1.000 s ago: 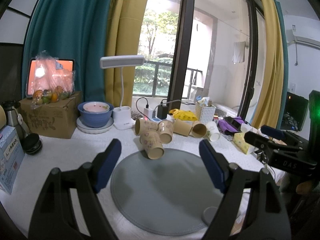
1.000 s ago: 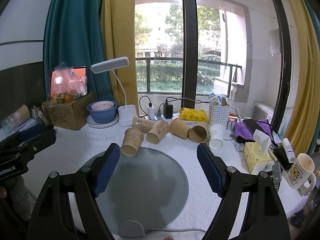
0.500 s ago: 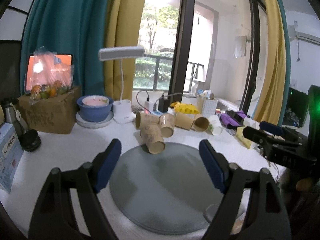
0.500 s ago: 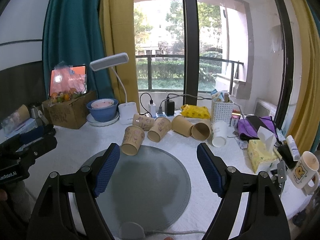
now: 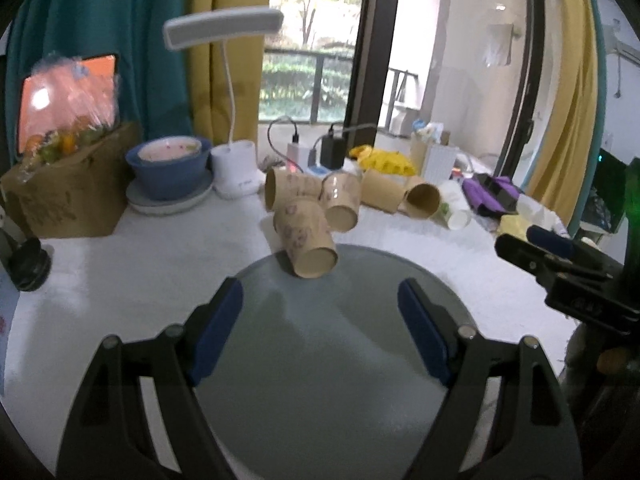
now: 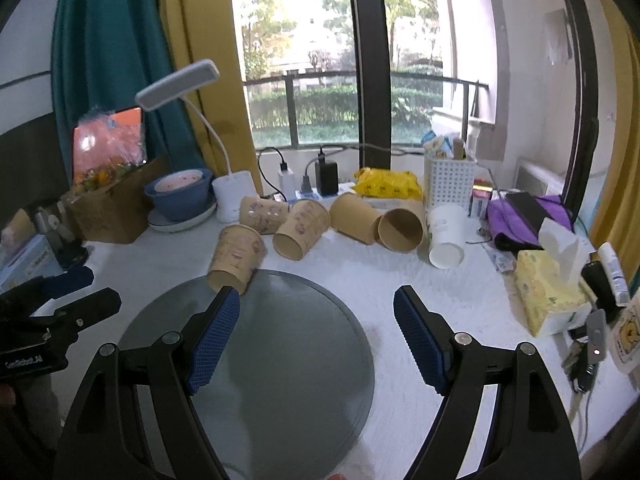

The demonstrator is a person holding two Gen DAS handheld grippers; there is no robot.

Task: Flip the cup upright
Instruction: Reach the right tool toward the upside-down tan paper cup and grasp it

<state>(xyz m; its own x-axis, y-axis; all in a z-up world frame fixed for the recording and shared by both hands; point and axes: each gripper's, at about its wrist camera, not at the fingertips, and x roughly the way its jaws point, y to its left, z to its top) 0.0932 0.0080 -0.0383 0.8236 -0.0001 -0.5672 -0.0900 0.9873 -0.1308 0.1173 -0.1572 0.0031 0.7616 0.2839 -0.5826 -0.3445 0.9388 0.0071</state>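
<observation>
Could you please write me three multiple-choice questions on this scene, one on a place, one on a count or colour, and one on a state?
1. Where does the nearest paper cup lie?
A. at the far edge of the grey mat
B. inside the blue bowl
C. on the cardboard box

2. What colour are the gripper pads?
A. red
B. blue
C. yellow

3. How is the left gripper?
A. shut on a cup
B. open and empty
C. shut on the lamp

Answers:
1 A, its mouth overlaps the mat's rim.
2 B, both wrist views show blue pads.
3 B, its jaws stand wide apart with only mat between.
</observation>
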